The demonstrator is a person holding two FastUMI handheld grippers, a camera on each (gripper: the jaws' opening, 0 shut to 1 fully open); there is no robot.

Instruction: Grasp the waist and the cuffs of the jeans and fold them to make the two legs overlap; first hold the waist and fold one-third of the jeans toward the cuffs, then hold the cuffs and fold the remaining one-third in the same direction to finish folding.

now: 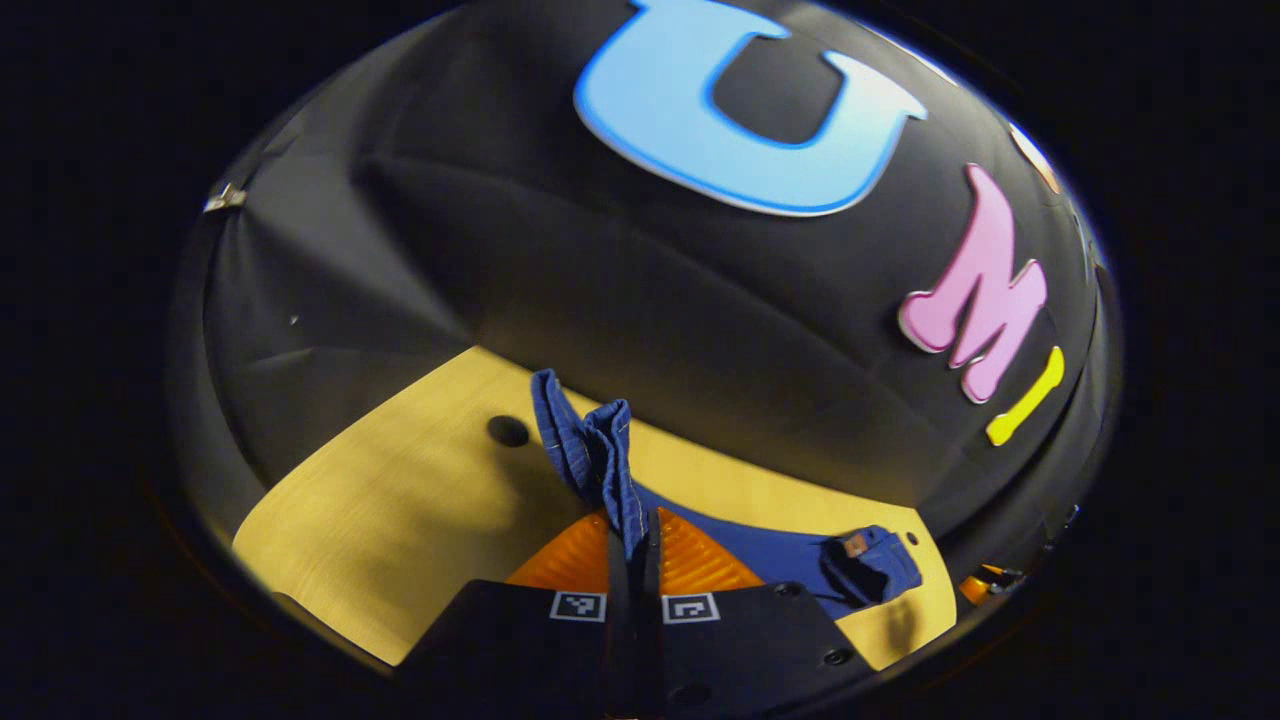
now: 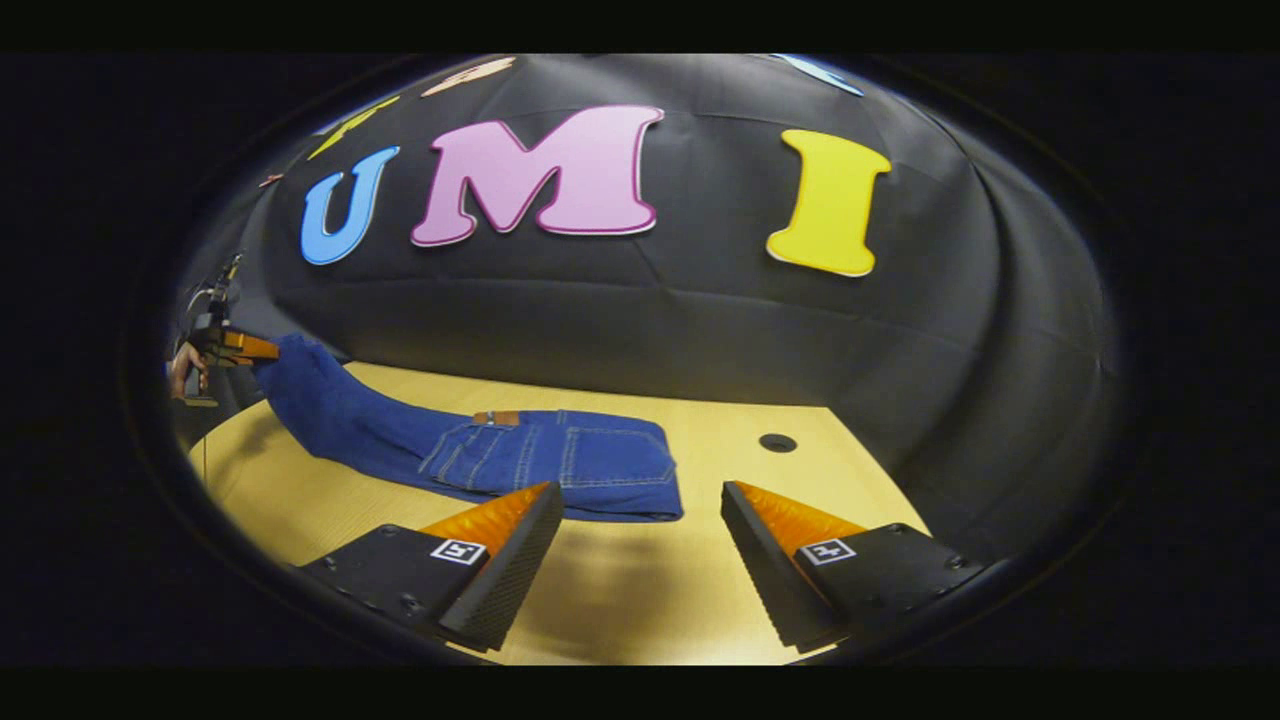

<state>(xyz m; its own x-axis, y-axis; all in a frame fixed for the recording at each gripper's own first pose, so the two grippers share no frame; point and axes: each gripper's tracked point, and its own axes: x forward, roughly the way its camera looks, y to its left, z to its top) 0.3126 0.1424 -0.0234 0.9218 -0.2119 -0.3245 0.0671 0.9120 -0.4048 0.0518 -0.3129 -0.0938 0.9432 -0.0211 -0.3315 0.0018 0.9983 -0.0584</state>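
L gripper [image 1: 634,560] jaws pinching jeans [image 1: 590,450] cuffs, lifted off counter [image 1: 400,500], R gripper [image 2: 640,540] jaws spread wide, over counter just short of waist end, waist flat on counter, wall behind

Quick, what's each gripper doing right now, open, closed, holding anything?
Left gripper: jaws closed on the jeans cuffs, lifted off the table.
Right gripper: jaws open, holding nothing.
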